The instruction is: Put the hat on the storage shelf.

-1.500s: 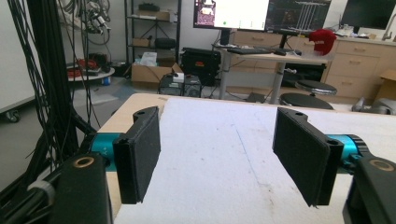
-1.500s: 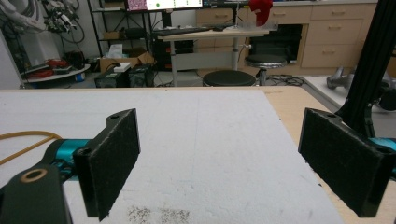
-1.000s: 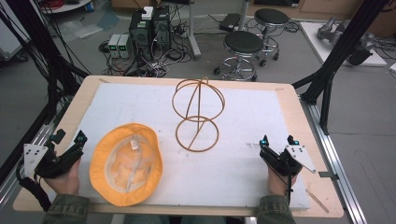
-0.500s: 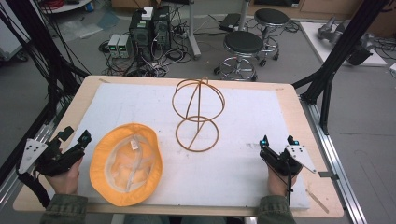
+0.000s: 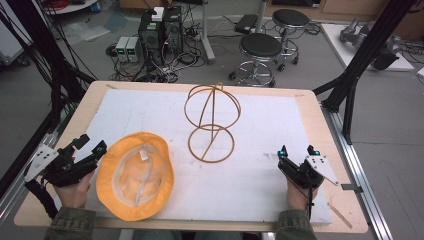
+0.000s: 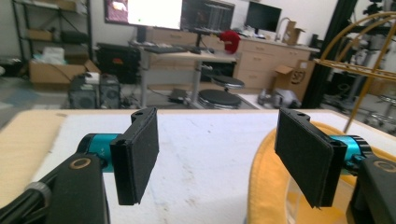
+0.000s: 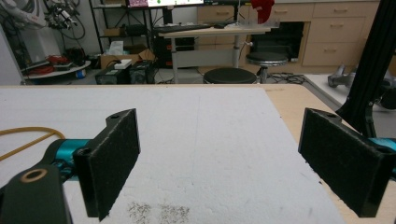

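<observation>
An orange bucket hat (image 5: 135,175) lies crown-down on the white mat at the front left, its pale lining facing up. A gold wire hat stand (image 5: 212,125) rises at mid-table, a round cage above a ring base. My left gripper (image 5: 91,143) is open just left of the hat's brim, with nothing between its jaws. In the left gripper view (image 6: 224,158) the hat brim (image 6: 266,186) lies under the right-hand jaw and the wire stand (image 6: 364,65) is at the upper right. My right gripper (image 5: 296,150) rests open near the front right; in its own view (image 7: 238,158) bare mat lies between the jaws and the stand's ring (image 7: 23,135) curves in at the left.
A white foam mat (image 5: 280,125) covers most of the wooden table (image 5: 320,120). Black frame posts (image 5: 350,80) stand at the table's right and left sides. Stools (image 5: 260,50) and computer boxes (image 5: 160,30) sit on the floor beyond the far edge.
My left gripper has shifted slightly right, closer to the hat's brim. The right gripper, the hat and the stand have not moved.
</observation>
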Demonstrator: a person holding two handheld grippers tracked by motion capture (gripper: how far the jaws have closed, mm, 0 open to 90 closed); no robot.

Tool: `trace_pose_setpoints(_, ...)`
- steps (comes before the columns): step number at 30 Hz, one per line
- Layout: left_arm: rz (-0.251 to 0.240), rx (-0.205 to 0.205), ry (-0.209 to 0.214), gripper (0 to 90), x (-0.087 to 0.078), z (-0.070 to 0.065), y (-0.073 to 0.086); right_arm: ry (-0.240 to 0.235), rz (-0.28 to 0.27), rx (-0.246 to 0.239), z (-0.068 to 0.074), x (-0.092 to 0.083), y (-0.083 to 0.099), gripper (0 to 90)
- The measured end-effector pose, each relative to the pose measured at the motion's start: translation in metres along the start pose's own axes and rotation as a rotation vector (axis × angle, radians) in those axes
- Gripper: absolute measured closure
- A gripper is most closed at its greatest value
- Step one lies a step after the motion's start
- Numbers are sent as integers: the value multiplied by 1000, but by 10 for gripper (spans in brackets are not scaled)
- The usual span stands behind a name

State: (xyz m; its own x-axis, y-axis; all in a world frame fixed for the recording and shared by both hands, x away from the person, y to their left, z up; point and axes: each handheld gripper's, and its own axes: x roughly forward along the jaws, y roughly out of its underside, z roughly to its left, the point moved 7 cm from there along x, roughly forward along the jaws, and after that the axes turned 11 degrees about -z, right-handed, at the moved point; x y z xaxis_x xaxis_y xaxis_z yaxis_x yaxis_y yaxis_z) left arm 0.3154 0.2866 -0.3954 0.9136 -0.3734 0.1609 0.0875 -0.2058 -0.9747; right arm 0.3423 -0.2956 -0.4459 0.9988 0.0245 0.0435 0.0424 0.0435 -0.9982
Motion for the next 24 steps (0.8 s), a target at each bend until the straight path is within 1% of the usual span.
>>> trace_pose_setpoints(5,33,-15,24,310,3,-1,5,4,6,1,-1,-1,0,117)
trace_pose_setpoints(8,50,-26,46,313,5,-3,7,5,8,0,-1,-1,0,117)
trace_pose_setpoints(10,75,-32,82,317,8,-5,10,5,11,1,-1,-1,1,117)
trace_pose_setpoints(11,88,-34,94,317,8,-6,12,4,11,-1,-1,-1,1,117)
trace_pose_setpoints(12,108,-41,110,317,10,-8,15,5,12,-4,-1,-1,1,117)
trace_pose_setpoints(16,160,-70,135,318,13,-8,23,2,12,-5,-1,-1,1,122)
trace_pose_setpoints(19,192,-119,164,327,14,-8,27,1,14,-1,-1,-1,1,125)
trace_pose_setpoints(20,202,-127,175,340,14,-8,28,1,14,-2,-1,-1,1,125)
trace_pose_setpoints(24,231,-132,193,364,15,-10,32,2,16,-3,-1,-1,1,125)
